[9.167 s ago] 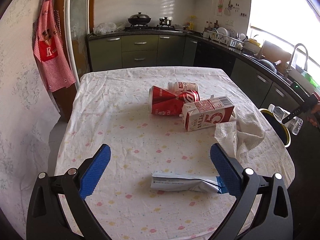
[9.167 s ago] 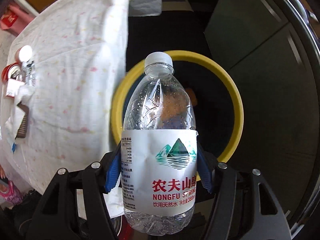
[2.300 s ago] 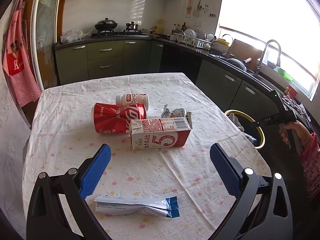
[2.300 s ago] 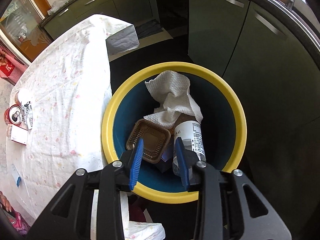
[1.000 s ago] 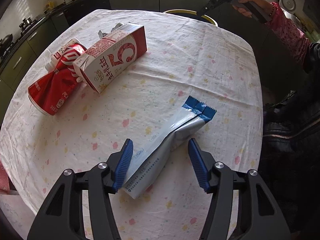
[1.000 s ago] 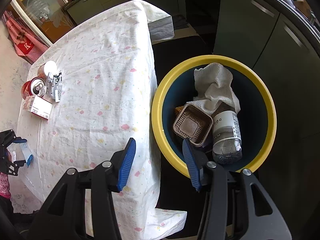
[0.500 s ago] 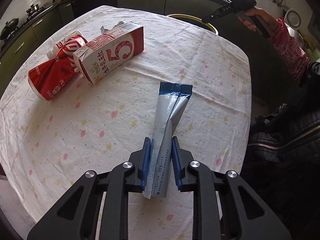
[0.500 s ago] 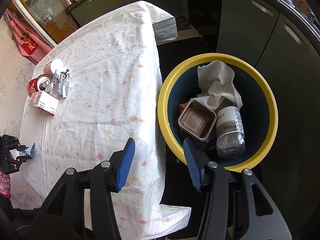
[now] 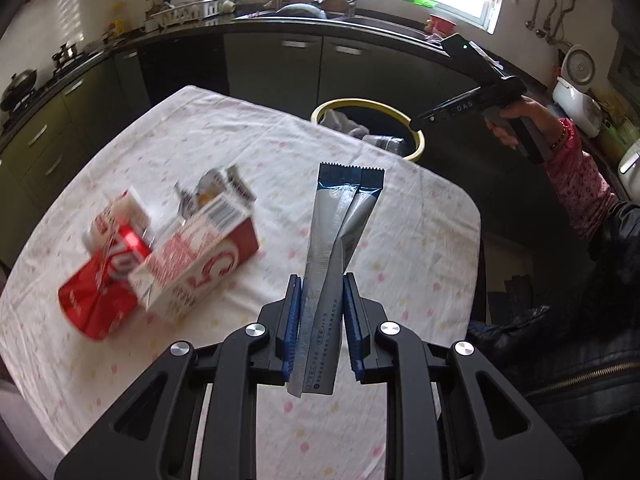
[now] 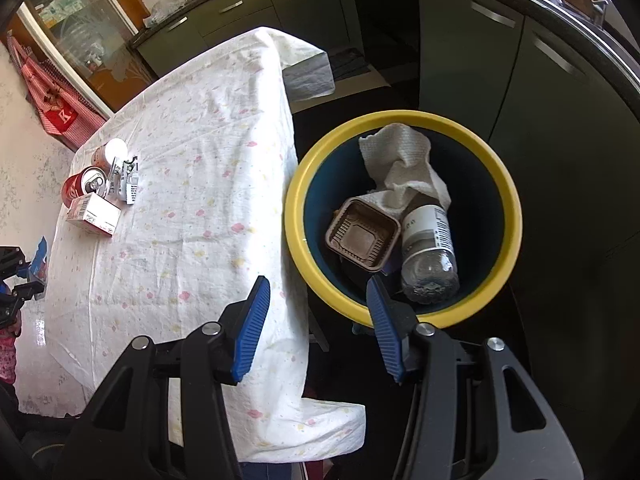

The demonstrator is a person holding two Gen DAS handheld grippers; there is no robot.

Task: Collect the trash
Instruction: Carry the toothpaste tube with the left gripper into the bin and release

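Note:
My left gripper (image 9: 320, 324) is shut on a silver and blue foil wrapper (image 9: 332, 256) and holds it up above the table, its blue end pointing at the yellow-rimmed bin (image 9: 416, 148). A red crushed can (image 9: 96, 292), a milk carton (image 9: 196, 268) and a small white bottle lie together on the tablecloth to the left. My right gripper (image 10: 316, 312) is open and empty above the near rim of the bin (image 10: 400, 304). The bin holds a water bottle (image 10: 428, 248), a brown plastic tray (image 10: 360, 238) and a paper towel (image 10: 404, 164).
The table has a white spotted cloth (image 10: 208, 184) hanging over its edges. The bin stands on the dark floor beside the table's corner. Dark green kitchen cabinets (image 9: 360, 76) and a sink counter run behind it. The right gripper's handle (image 9: 472, 100) hangs over the bin.
My left gripper has lifted the wrapper off the table and swung toward the bin. My right gripper stays open over the bin, shifted slightly.

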